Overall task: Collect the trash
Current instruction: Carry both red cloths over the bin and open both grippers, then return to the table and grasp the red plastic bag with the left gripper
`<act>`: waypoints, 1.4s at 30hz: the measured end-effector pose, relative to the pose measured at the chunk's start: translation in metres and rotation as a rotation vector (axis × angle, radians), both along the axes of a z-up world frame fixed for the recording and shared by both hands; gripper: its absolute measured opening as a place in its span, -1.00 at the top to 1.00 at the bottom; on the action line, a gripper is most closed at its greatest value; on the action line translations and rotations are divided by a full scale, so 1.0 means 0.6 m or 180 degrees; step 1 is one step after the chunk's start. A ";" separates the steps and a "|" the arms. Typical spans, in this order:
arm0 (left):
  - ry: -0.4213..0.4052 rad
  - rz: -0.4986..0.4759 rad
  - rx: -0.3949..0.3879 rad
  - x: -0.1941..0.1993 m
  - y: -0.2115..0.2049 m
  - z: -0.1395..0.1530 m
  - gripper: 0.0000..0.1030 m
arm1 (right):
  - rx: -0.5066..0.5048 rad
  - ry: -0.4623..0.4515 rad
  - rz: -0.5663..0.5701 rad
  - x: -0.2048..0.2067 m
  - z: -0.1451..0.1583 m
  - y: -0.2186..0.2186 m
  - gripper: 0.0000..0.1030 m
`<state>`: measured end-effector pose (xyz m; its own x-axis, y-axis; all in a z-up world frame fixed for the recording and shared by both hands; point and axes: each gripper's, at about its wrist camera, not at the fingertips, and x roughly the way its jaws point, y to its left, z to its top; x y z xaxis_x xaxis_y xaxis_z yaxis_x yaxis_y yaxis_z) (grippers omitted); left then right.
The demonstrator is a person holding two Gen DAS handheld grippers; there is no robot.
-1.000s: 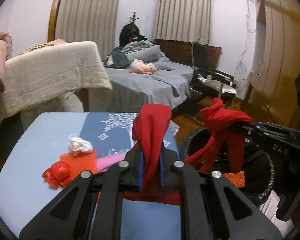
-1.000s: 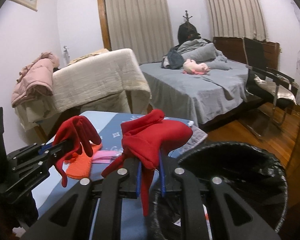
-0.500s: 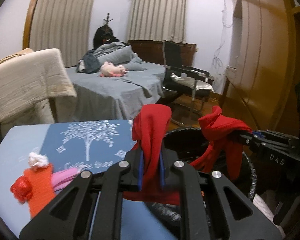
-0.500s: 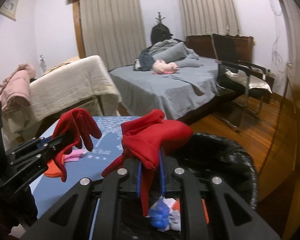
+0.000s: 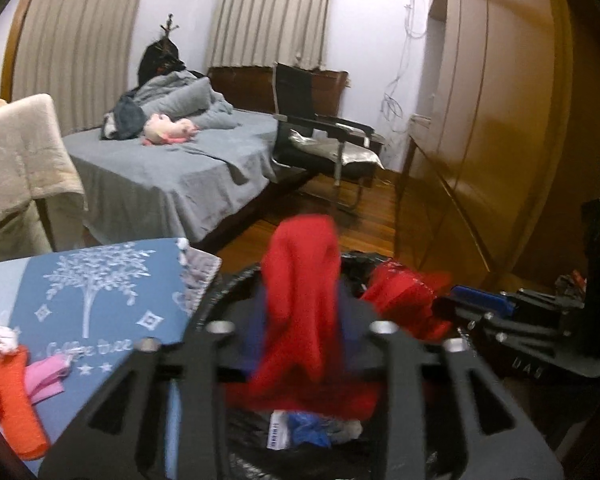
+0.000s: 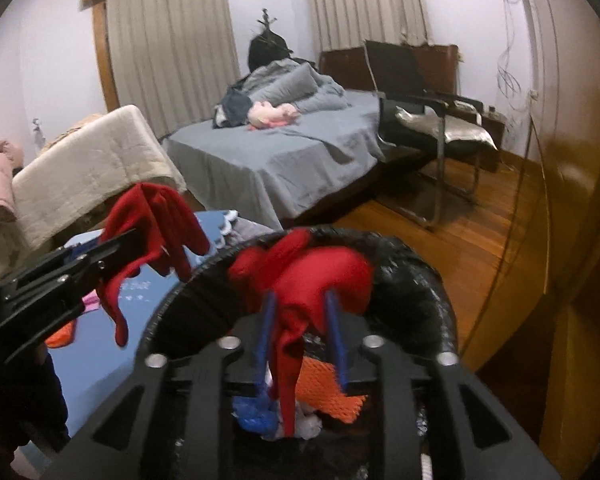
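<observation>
Both grippers hang over the black-lined trash bin (image 6: pixel 416 276). Left gripper (image 5: pixel 300 316) has its jaws parted, blue pads no longer pressing; a red cloth (image 5: pixel 300 300) stands loose between them, blurred. Right gripper (image 6: pixel 300 336) is likewise spread, its blue pads well apart, and a second red cloth (image 6: pixel 312 280) drapes in the gap, a strip of it dangling toward the bin's inside. Whether either cloth touches a pad, I cannot tell. Inside the bin lie a blue crumpled wrapper (image 6: pixel 256 416), white scraps and an orange mesh piece (image 6: pixel 324 388). At 8 o'clock in the left wrist view, the blue table (image 5: pixel 92 312) carries an orange mesh bag (image 5: pixel 12 404), a pink strip (image 5: pixel 44 376) and a white wad (image 5: pixel 0 338).
</observation>
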<state>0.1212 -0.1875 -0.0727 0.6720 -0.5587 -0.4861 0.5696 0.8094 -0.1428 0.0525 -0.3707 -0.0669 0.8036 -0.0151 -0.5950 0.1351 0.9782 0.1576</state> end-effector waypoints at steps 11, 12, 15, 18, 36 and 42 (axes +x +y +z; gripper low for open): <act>-0.0077 0.0266 0.0087 -0.004 0.053 -0.001 -0.51 | -0.0093 -0.0072 -0.0111 -0.009 0.002 0.003 -0.60; -0.0084 0.0306 0.0096 -0.004 0.060 0.001 -0.56 | -0.0098 -0.0091 -0.0106 -0.008 0.004 0.006 -0.67; -0.0115 0.0499 0.0128 -0.005 0.103 0.007 -0.68 | -0.0096 -0.0153 -0.0058 -0.002 0.012 0.026 -0.81; -0.0134 0.0660 0.0178 -0.009 0.139 0.009 -0.73 | -0.0092 -0.0192 0.0064 0.007 0.017 0.055 -0.85; -0.0120 0.1837 0.0446 -0.028 0.407 -0.009 -0.74 | -0.0054 -0.0293 0.1040 0.096 0.012 0.298 -0.87; -0.0043 0.2072 0.0512 -0.017 0.472 -0.033 -0.74 | -0.0033 -0.0275 0.1236 0.124 -0.007 0.364 -0.87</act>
<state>0.1110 0.0955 -0.0926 0.8540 0.0415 -0.5186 -0.0412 0.9991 0.0121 0.1269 -0.1522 -0.0713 0.7978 0.2941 -0.5264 -0.2585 0.9555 0.1420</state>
